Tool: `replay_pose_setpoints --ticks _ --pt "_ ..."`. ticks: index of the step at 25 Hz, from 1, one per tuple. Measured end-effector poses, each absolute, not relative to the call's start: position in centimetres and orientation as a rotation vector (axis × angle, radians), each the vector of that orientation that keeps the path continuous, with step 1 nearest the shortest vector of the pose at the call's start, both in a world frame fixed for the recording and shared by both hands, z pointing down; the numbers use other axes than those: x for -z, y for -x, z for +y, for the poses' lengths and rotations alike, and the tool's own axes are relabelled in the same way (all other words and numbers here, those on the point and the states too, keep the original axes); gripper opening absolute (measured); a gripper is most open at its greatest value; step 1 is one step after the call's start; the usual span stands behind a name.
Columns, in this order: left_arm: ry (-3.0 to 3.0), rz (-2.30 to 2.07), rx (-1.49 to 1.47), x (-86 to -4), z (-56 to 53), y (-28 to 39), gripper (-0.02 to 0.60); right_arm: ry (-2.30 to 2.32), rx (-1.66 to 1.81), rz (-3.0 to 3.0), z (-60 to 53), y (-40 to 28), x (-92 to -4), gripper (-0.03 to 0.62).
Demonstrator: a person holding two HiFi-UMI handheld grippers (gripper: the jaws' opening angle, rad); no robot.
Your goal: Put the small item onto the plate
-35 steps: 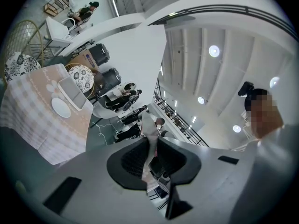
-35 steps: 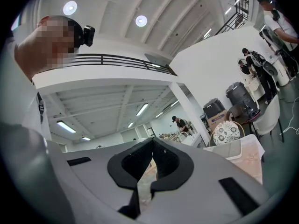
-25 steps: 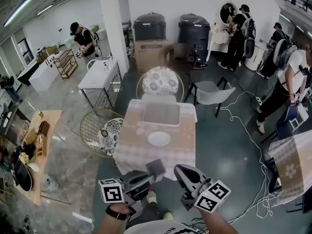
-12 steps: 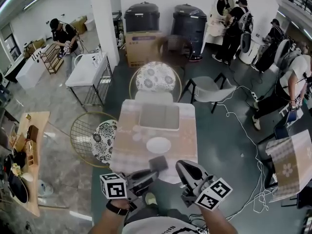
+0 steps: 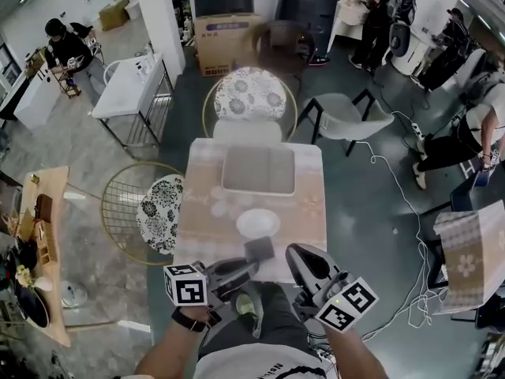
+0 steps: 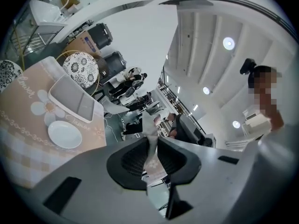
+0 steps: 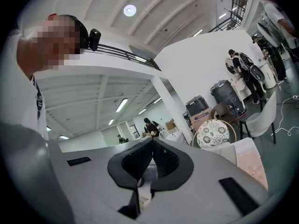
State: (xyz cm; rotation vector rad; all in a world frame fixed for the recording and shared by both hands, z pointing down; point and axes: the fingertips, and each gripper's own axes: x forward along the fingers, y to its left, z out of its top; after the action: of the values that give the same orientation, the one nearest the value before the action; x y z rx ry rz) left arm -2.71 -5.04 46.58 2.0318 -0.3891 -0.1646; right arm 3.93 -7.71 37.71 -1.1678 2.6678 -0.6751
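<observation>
The small item (image 5: 259, 249), a flat grey square, is clamped edge-on between the nearly closed jaws of the left gripper (image 5: 249, 262) and is held over the near edge of the table (image 5: 304, 212), just short of the white plate (image 5: 257, 223). The plate is set toward the near edge, and a grey tray (image 5: 258, 170) at the far edge. The right gripper (image 5: 295, 253) is held beside the left one, its jaws brought together on nothing.
</observation>
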Motion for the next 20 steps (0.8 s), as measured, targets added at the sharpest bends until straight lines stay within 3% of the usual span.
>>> replay_pose_setpoints --ticks 20 --pt "-1.883 -0.419 0.033 -64.4 -13.9 0.8 0.063 1.186 0.814 2.686 -18.6 -4.7 -51.2 0.014"
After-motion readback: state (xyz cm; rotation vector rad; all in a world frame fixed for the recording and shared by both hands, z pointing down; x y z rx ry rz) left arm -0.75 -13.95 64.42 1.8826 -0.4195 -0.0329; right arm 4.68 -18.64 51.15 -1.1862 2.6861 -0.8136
